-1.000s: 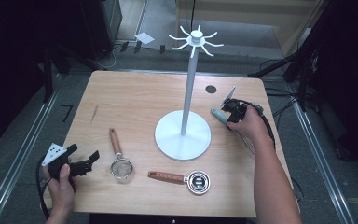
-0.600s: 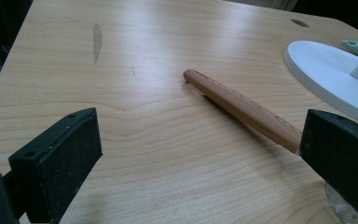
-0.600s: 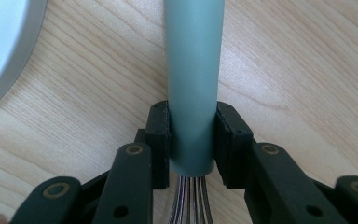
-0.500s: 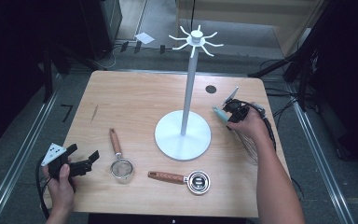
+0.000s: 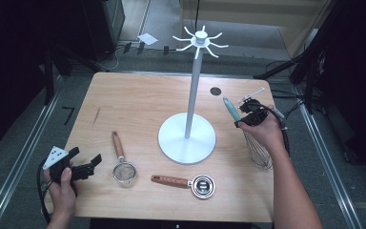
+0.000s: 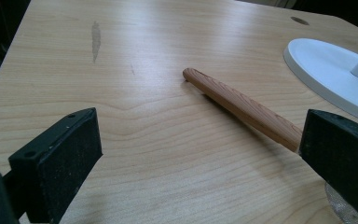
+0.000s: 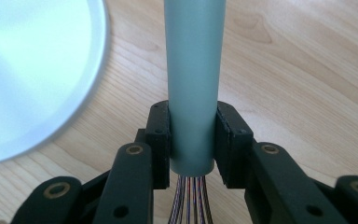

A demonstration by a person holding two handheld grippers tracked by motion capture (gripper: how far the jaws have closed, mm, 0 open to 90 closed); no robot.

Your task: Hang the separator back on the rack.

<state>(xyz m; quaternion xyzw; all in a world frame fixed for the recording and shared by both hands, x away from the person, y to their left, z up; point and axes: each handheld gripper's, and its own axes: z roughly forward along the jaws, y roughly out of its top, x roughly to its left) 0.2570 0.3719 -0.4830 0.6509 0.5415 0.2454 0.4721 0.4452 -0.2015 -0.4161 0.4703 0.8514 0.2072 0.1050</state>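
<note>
Whisk gripped at right of frame
The right gripper (image 5: 246, 116) clamped the whisk (image 5: 232, 110) by its teal handle; the left gripper (image 5: 83, 163), lower left, stood wide, holding nothing.

One camera sits high over the person's side looking forward and down on the whole table (image 5: 138, 102), while the two gripper cams ride low and close over the wood, and all three catch the white stand base (image 5: 187, 138), (image 6: 328, 70), (image 7: 28, 70).
</note>
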